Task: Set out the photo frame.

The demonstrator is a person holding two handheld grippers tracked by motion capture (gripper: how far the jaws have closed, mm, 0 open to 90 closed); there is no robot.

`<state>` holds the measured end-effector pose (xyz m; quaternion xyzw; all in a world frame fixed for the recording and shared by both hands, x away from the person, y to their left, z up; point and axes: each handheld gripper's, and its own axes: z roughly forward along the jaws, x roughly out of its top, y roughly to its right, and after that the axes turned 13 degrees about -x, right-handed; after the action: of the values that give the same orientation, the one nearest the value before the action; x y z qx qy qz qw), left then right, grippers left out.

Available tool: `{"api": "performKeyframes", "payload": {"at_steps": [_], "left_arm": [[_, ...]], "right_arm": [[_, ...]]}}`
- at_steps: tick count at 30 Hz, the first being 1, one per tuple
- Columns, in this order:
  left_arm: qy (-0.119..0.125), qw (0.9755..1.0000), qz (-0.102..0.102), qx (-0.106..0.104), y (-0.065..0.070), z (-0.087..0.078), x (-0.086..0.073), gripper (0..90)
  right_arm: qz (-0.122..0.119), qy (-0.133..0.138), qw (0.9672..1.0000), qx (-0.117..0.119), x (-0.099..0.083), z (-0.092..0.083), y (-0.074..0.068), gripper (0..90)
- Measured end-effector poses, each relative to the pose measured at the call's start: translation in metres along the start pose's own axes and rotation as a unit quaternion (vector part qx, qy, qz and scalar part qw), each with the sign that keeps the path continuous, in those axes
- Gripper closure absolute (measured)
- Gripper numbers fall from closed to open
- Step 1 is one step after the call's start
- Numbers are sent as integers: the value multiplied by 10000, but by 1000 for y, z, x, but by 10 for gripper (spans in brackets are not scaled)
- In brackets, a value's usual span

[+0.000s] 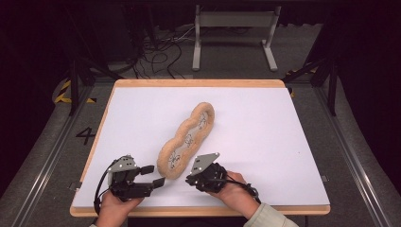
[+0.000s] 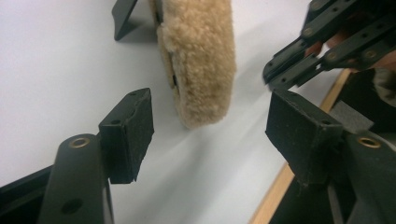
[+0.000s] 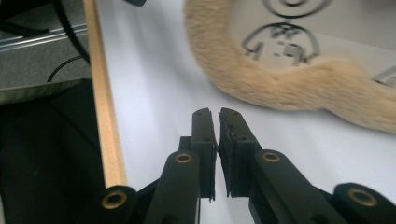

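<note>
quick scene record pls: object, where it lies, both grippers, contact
object: long tan fleece-edged pad, printed circles on its pale middle
lies: flat on white table, slantwise, near end between the hands
left gripper: open, fingers apart, pad end just ahead of them, untouched
right gripper: shut, nothing between its fingers, beside the pad
contact: none seen

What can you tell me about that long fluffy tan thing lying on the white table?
The fluffy pad is a long, narrow piece with wavy, lobed edges, bordered by tan fleece that looks like sheepskin. Its pale inner face carries black round printed marks, too blurred to read. It lies flat on the white table, running diagonally from the near middle toward the far centre. Its near end sits between the left gripper and the right gripper; the left one's open jaws stand apart from it, and nothing grips it.
</note>
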<state>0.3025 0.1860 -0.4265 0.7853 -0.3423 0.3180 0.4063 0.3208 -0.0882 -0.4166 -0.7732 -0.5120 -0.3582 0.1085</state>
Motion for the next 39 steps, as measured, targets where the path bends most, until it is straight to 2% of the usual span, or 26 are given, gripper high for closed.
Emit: {"api": "performKeyframes", "payload": {"at_steps": [3, 6, 8, 12, 13, 16, 17, 19, 21, 24, 25, 27, 32, 36, 38, 39], "left_arm": [[61, 9998, -140, 129, 0, 10, 4, 309], [64, 9992, -67, 396, 4, 20, 10, 318], [118, 9988, -106, 458, 3, 24, 12, 317], [88, 9985, -238, 489, 0, 34, 15, 315], [49, 9988, -237, 433, -1, 37, 15, 344], [-74, 9990, -55, 437, 1, 44, 17, 396], [-67, 9990, -111, 438, 2, 45, 17, 414], [-62, 9989, -161, 430, -1, 46, 18, 482], [-40, 9985, -130, 533, -2, 45, 18, 624], [0, 9977, -129, 667, -4, 41, 18, 667], [25, 9977, -130, 660, -7, 39, 18, 667], [106, 9980, -316, 532, -11, 36, 18, 677], [63, 9984, -268, 494, -14, 32, 18, 681], [47, 9985, -307, 442, -15, 31, 17, 682], [40, 9985, -298, 455, -15, 31, 17, 683], [18, 9986, -224, 483, -16, 30, 18, 684]], "right_arm": [[172, 34, 9997, -152, -4, -7, 10, 846], [300, 53, 9991, -298, -8, -13, 18, 845], [346, 67, 9986, -397, -12, -18, 23, 844], [463, 81, 9976, -513, -18, -24, 29, 840], [539, 95, 9968, -583, -21, -29, 33, 837], [621, 126, 9959, -639, -24, -33, 35, 834], [627, 145, 9957, -668, -25, -35, 36, 834], [644, 146, 9953, -704, -27, -38, 37, 832], [704, 153, 9946, -748, -30, -42, 39, 830], [777, 157, 9937, -793, -32, -45, 42, 827], [777, 157, 9937, -793, -32, -45, 42, 827], [838, 193, 9928, -832, -34, -49, 44, 825], [982, 302, 9898, -990, -37, -58, 56, 824], [1125, 390, 9860, -1170, -35, -58, 74, 815], [1188, 352, 9842, -1261, -32, -56, 85, 814], [1231, 297, 9830, -1332, -29, -52, 94, 811]]}}
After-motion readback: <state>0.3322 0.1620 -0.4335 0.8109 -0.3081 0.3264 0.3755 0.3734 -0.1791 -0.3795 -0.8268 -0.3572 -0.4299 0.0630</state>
